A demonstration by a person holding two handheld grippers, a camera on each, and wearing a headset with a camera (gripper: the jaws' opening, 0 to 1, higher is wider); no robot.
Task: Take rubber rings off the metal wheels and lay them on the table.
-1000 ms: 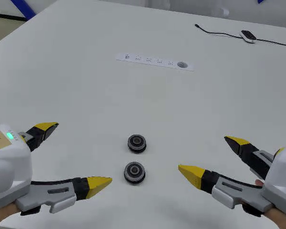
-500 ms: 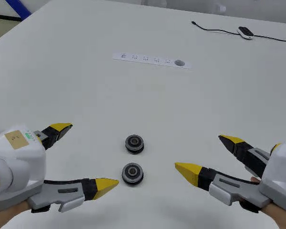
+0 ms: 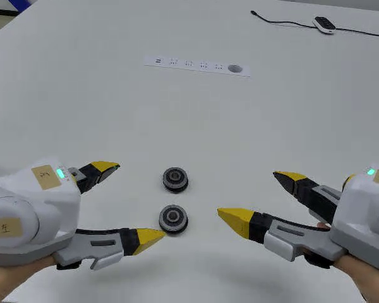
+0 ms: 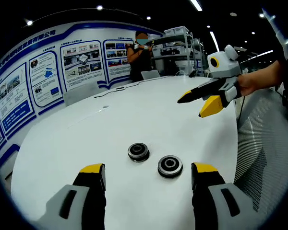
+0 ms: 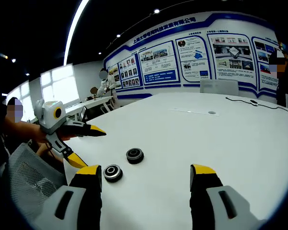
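Two small metal wheels with dark rubber rings lie flat on the white table, a far wheel (image 3: pixel 175 179) and a near wheel (image 3: pixel 174 218). My left gripper (image 3: pixel 127 202) is open, its yellow tips just left of the wheels, the lower tip close to the near wheel. My right gripper (image 3: pixel 256 199) is open too, a short way to the right of them. In the left gripper view the wheels (image 4: pixel 138 151) (image 4: pixel 170 166) lie ahead between the jaws of the left gripper (image 4: pixel 146 171). The right gripper view has the wheels (image 5: pixel 134 155) (image 5: pixel 113 173) left of centre, ahead of the right gripper (image 5: pixel 147 173).
A white power strip (image 3: pixel 196 65) lies flat farther back on the table (image 3: pixel 290 120). A black cable with a small remote (image 3: pixel 323 24) is at the far right edge. People stand in the background by wall posters.
Both grippers have moved inward toward the wheels, the left one more so. The head camera has shifted, so the table scene sits slightly higher in the picture.
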